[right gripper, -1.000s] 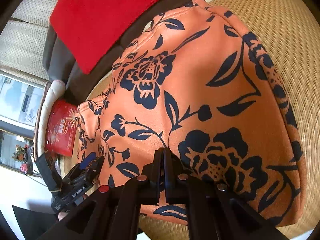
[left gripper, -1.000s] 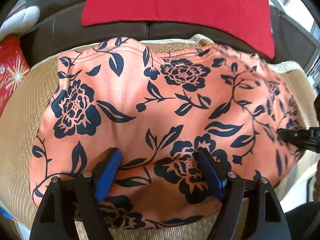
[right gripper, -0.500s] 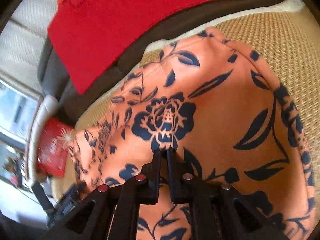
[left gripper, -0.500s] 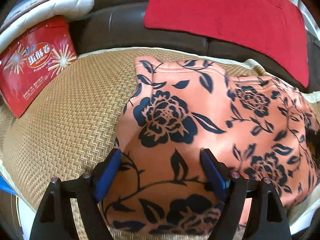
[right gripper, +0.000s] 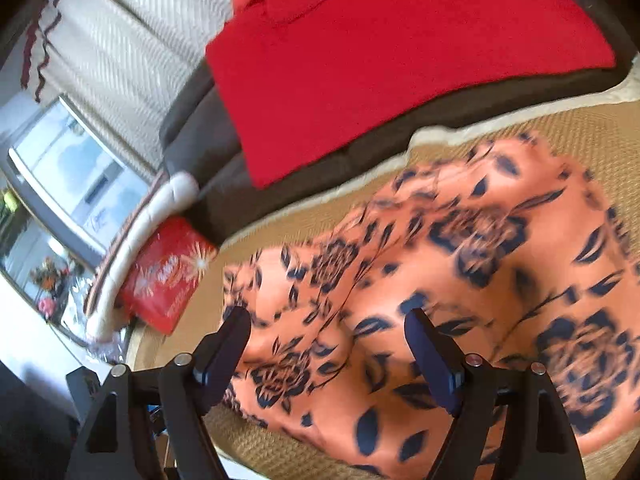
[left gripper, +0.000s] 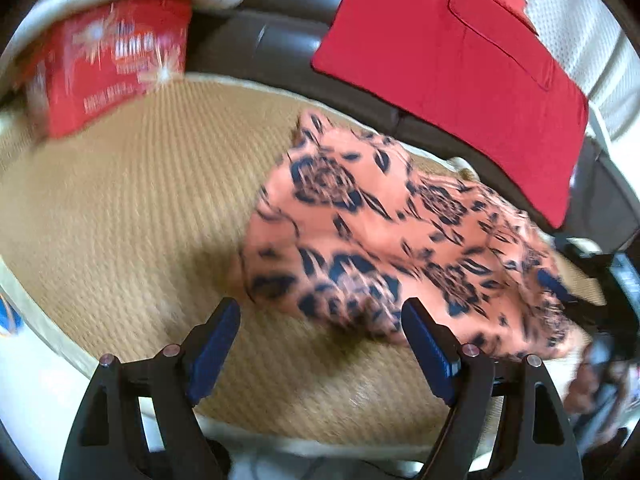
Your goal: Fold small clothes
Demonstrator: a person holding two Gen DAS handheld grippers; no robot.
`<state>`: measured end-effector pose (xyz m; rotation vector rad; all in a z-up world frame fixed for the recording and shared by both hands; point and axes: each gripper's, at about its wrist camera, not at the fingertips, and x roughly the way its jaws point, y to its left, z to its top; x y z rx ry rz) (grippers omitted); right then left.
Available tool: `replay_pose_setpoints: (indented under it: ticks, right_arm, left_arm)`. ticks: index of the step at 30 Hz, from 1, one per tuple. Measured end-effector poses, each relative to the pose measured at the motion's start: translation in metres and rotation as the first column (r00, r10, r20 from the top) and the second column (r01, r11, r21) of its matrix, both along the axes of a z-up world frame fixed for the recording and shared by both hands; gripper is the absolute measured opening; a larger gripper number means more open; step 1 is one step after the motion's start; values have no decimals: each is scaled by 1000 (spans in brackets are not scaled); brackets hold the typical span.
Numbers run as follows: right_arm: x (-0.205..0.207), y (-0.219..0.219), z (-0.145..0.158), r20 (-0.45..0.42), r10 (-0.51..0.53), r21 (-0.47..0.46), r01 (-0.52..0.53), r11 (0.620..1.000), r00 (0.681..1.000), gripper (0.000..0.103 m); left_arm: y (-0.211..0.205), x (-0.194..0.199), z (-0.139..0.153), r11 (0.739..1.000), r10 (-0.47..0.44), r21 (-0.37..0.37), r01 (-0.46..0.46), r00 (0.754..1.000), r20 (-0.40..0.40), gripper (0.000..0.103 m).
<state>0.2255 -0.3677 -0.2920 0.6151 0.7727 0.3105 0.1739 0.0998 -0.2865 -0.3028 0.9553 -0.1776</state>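
The orange flowered cloth point(left gripper: 384, 240) lies on the woven mat point(left gripper: 132, 216), with its long way running from far left to near right in the left wrist view. The left gripper point(left gripper: 320, 344) is wide and holds nothing; only mat shows between its jaws, and the cloth's near left edge sits just ahead and to the right. The right gripper point(right gripper: 328, 344) has just been opening, and it is wide too, hanging over the cloth with its pads not pinching it. So the right gripper looks nearer to the cloth. The left one would need to go right to reach the edge.
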Motion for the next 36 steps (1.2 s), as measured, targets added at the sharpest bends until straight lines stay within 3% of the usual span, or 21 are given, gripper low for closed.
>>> replay_pose_setpoints:
  ticks: [2,3,5,7,10,13,16,18,19,23,26,31,33,36]
  right_arm:
    - [5,11,-11,-60,17,-7,-17,1000,998,80]
    - [6,18,-20,-92,23,-19,-24,1000,995,75]
    - [11,23,-38,-179,6,-123,-29,992,984,61]
    - [11,24,-38,-183,-9,-194,-28,981,983,37]
    - [9,3,-44,-219,-22,-133,-8,991,976,17]
    - [10,-20,-55,-262,2,31,7,999,965,11]
    - [14,-24,-57,-262,30,66,-13,998,964,9]
    - [8,-30,-52,-255,38,53,-26,998,966,9]
    - [6,-30,-51,-253,41,45,-31,999,967,9]
    - [3,-36,-51,-264,46,68,-29,997,963,9]
    - [10,-30,-56,-269,55,78,-36,996,962,9]
    - [16,-26,-60,-275,66,89,-43,995,959,9]
    - [15,-29,-60,-277,73,99,-48,994,958,9]
    - [14,-32,-62,-283,79,122,-46,991,956,9]
  left_arm:
    - [-5,-10,-4,997,6,-76,-9,999,-39,83]
    - [-5,-12,-7,993,16,-117,-22,998,-53,83]
    - [-5,-7,-16,983,43,-177,-56,996,-76,83]
    - [-4,-2,-19,979,71,-188,-83,995,-73,83]
    - [-1,12,-24,965,122,-224,-136,990,-74,83]
    - [-4,24,-27,956,153,-242,-167,985,-75,83]
    - [-8,30,-25,950,179,-251,-187,982,-52,80]
    - [-11,32,-24,952,191,-235,-194,981,-36,50]
    - [-13,34,-25,957,193,-215,-196,981,-35,47]
    - [-13,37,-25,947,219,-232,-221,975,-35,49]
    - [-14,41,-28,931,218,-289,-222,975,-46,75]
    - [-22,54,-27,926,239,-285,-246,969,-57,76]
    - [-25,60,-25,937,245,-245,-250,968,-52,34]
    - [-30,66,-19,959,207,-197,-201,978,7,27]
